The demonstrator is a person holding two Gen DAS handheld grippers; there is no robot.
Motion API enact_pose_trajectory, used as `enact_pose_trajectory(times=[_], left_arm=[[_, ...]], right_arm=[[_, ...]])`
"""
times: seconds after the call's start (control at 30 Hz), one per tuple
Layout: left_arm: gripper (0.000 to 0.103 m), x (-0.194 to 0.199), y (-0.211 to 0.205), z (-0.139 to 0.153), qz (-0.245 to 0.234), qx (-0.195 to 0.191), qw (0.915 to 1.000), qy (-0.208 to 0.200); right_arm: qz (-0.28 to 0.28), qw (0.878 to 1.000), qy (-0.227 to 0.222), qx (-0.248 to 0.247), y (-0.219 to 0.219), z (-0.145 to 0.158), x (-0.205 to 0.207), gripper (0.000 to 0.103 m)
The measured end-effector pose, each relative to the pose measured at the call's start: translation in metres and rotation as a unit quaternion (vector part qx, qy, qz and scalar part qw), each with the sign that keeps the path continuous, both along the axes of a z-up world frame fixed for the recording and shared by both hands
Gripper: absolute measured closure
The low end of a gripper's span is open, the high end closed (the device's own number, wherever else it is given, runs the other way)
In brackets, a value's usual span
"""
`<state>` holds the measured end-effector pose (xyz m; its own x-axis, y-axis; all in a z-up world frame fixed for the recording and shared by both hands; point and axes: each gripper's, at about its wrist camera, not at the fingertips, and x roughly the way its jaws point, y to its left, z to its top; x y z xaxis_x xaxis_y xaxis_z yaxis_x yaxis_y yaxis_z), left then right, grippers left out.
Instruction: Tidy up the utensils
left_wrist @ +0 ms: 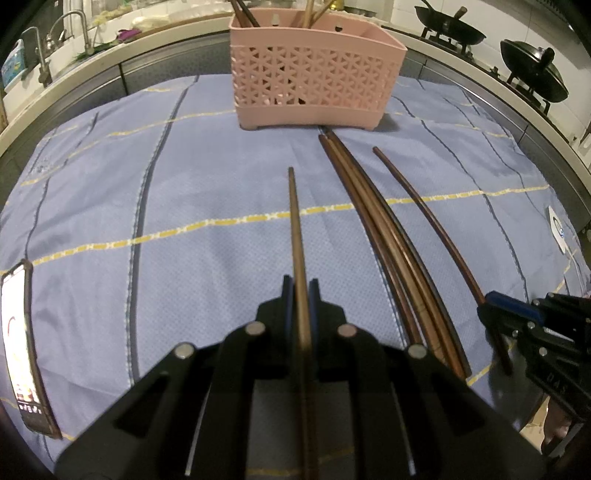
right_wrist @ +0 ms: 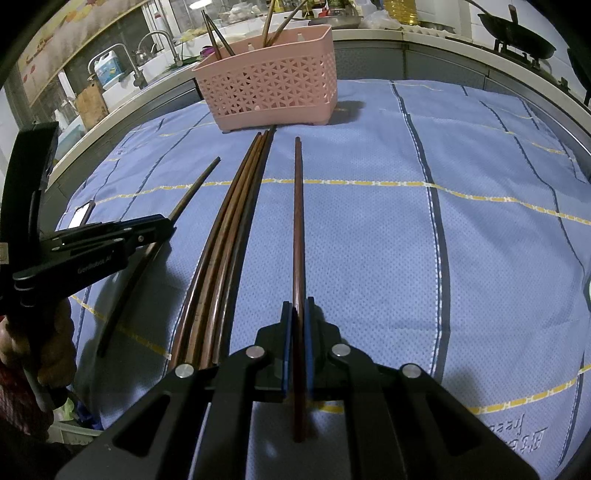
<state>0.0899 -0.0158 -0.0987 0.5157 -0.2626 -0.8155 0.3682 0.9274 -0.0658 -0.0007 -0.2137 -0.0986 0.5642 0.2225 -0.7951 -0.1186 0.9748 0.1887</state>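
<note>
Pink basket (left_wrist: 314, 77) holding upright chopsticks (left_wrist: 243, 14), each tool gripping one chopstick

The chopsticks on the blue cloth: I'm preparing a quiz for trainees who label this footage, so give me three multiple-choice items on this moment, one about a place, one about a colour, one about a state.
1. Where does the bundle of loose chopsticks lie?
A. Inside the basket
B. On the cloth, between the two held chopsticks
C. On the stove

2. What colour is the utensil basket?
A. Pink
B. Green
C. White

3. What is the state of the left gripper?
A. Wide open above the cloth
B. Shut on nothing
C. Shut on a chopstick

Answers:
1. B: in the right wrist view the bundle lies on the blue cloth, with the left chopstick to one side and the right chopstick, held by the right gripper, to the other.
2. A: its lattice walls are pink in both views.
3. C: its pads press either side of the chopstick's shaft.
</note>
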Motion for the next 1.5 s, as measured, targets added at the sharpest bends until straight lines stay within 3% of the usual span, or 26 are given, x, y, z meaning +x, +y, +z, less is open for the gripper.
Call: enact_pose_trajectory(times=[1.5], left_arm=[[0.095,-0.0031,0.0005,0.0014,-0.003,0.003,1.0,-0.004]], right_arm=[[-0.002,1.0,-0.004,-0.007,0.0034,-0.0002,0.0046,0.096]])
